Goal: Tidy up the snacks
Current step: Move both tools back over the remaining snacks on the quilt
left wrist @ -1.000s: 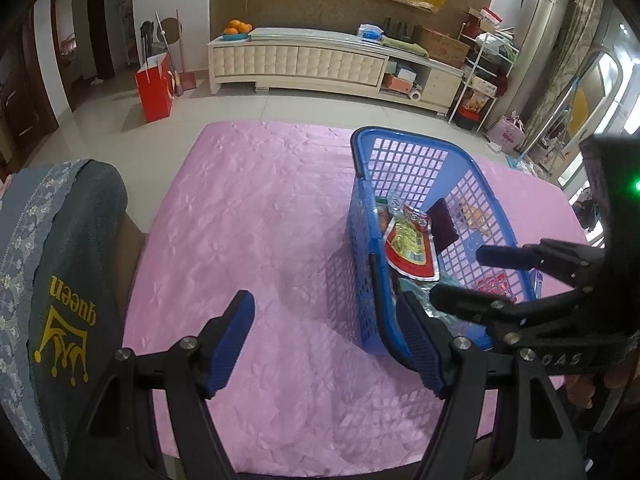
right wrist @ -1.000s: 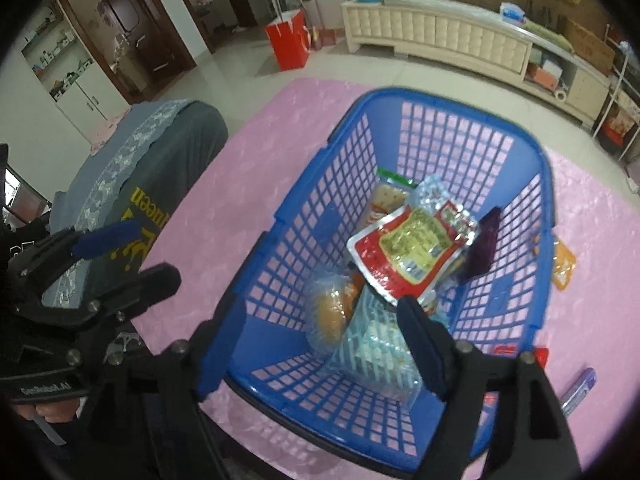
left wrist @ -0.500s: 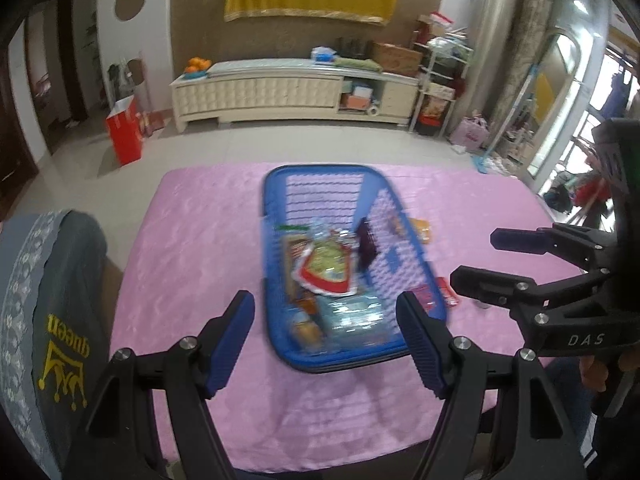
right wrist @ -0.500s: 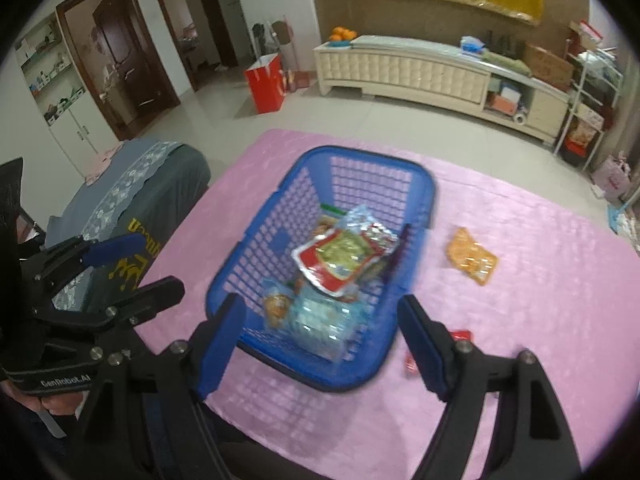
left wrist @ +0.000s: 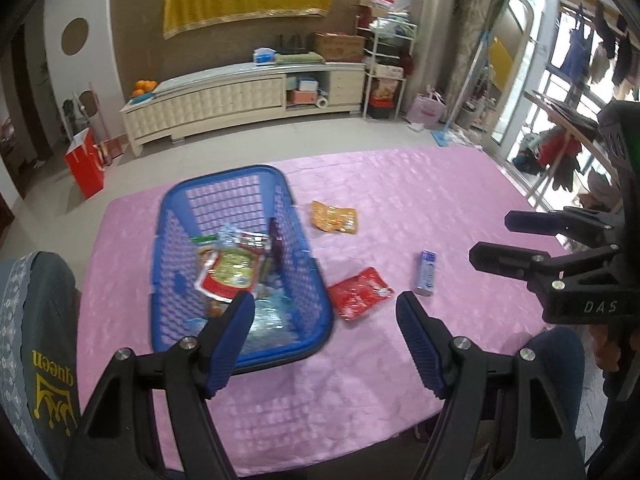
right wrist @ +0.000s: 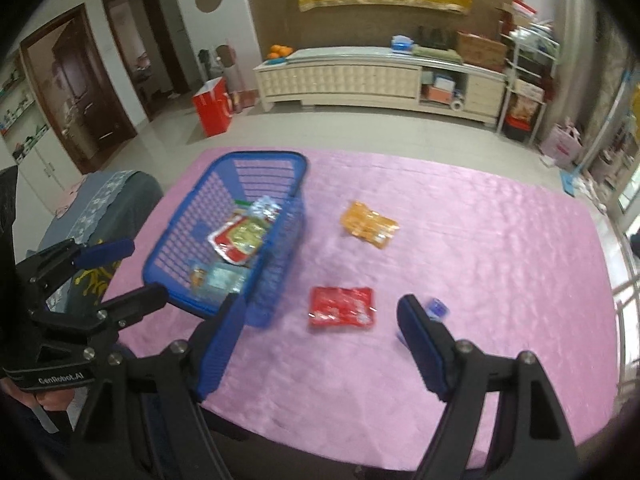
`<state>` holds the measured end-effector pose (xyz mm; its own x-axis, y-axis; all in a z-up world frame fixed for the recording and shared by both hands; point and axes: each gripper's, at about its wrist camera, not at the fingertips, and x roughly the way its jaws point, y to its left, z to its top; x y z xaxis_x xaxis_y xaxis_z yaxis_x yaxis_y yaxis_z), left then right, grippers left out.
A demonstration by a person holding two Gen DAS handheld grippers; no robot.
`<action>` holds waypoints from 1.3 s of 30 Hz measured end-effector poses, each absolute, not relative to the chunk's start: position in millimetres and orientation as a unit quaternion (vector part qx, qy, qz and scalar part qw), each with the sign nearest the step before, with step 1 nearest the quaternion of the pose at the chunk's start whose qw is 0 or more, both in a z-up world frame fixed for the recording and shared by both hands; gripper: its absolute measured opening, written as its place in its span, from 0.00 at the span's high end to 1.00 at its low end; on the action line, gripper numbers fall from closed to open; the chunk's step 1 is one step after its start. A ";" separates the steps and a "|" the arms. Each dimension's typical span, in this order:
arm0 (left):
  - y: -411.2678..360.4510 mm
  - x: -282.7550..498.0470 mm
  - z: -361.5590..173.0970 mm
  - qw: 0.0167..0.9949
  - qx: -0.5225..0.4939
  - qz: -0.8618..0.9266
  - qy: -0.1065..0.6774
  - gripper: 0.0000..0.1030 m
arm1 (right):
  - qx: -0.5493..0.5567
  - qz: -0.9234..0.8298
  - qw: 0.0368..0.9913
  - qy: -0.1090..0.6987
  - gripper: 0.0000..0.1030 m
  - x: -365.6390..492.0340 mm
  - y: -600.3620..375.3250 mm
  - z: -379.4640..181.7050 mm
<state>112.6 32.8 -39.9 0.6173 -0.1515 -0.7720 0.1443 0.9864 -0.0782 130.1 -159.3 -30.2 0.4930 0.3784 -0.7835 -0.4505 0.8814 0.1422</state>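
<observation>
Blue basket (left wrist: 240,264) at left of bench (left wrist: 400,208) holds several snack packets. 3 lie outside: orange packet (right wrist: 369,224), red packet (right wrist: 342,307), small blue box (left wrist: 426,272). Left tool (left wrist: 325,336) and right tool (right wrist: 320,340) both spread wide, holding nothing.

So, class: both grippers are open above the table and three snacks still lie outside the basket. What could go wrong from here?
1. The red packet lies flat on the pink cloth; fingers may bunch the fabric rather than lift it.
2. The blue basket is already heaped; the tilted red-and-yellow packet on top could slide out when more lands.
3. The small blue box is partly hidden behind the right gripper's finger, so it might be knocked.
</observation>
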 end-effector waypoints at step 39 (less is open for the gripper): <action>-148.2 232.9 -177.6 0.821 0.089 -0.166 0.538 0.31 | 0.010 0.135 0.838 0.529 0.21 199.8 -312.4 -164.1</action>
